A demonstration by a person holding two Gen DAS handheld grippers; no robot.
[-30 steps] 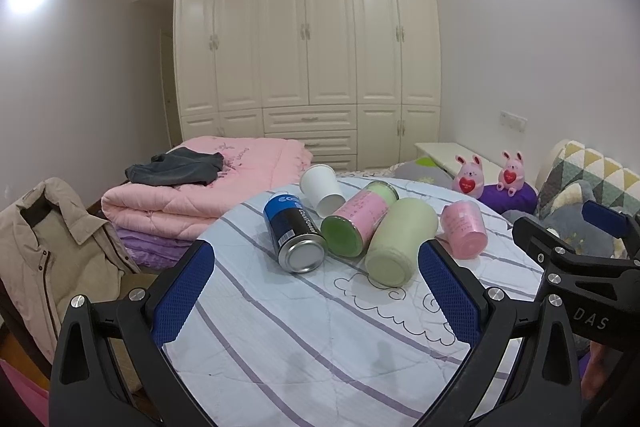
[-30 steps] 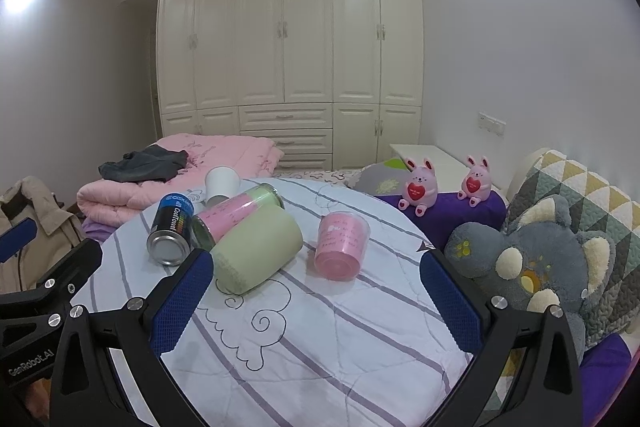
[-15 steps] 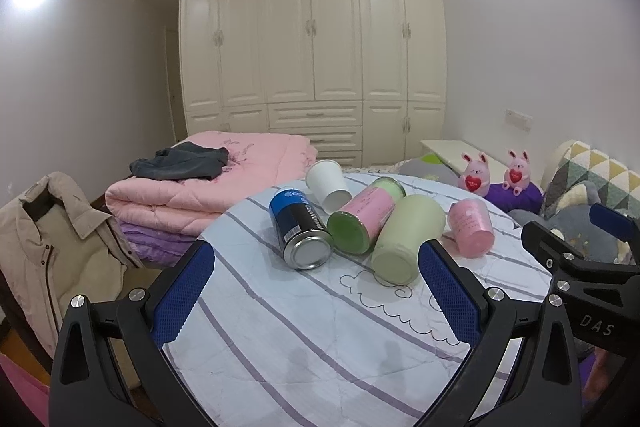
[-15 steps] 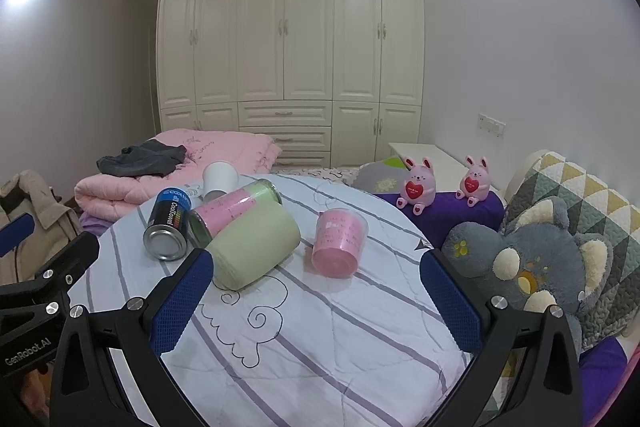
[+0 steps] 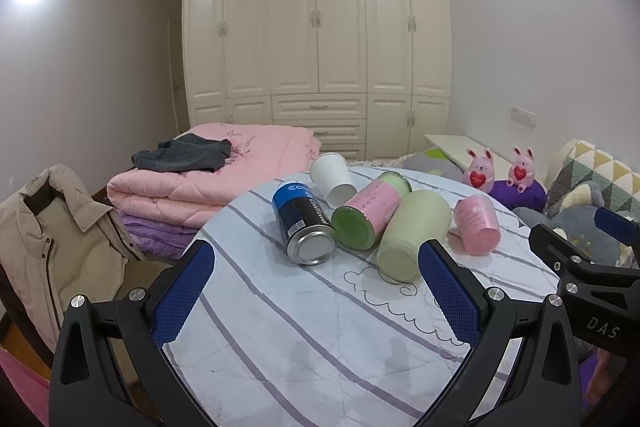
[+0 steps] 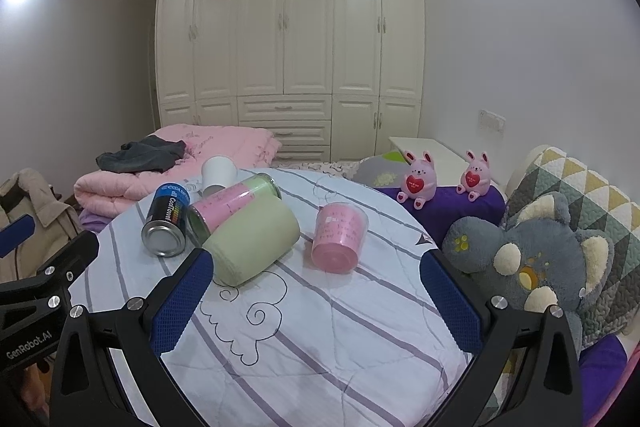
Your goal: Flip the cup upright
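Several containers lie on their sides on a round table with a striped cloth [image 5: 304, 339] [image 6: 320, 327]. They are a white paper cup [image 5: 333, 178] [image 6: 216, 174], a blue and black can [image 5: 304, 223] [image 6: 166, 223], a pink-labelled green jar [image 5: 370, 209] [image 6: 232, 203], a pale green cup [image 5: 412, 233] [image 6: 256, 241] and a pink cup [image 5: 478, 229] [image 6: 340, 235]. My left gripper [image 5: 316, 287] is open and empty, in front of the can and green cup. My right gripper [image 6: 316, 295] is open and empty, in front of the pink cup.
Folded pink quilts with dark clothes [image 5: 208, 175] lie behind the table on the left. A beige jacket [image 5: 52, 239] hangs at left. Two pink bunny toys [image 6: 420, 179], a grey plush [image 6: 528, 267] and a patterned cushion [image 6: 580, 195] sit at right. White wardrobes fill the back wall.
Both grippers have drifted slightly; the containers sit a little higher and closer in view. Nothing on the table has moved. Both grippers stay open.
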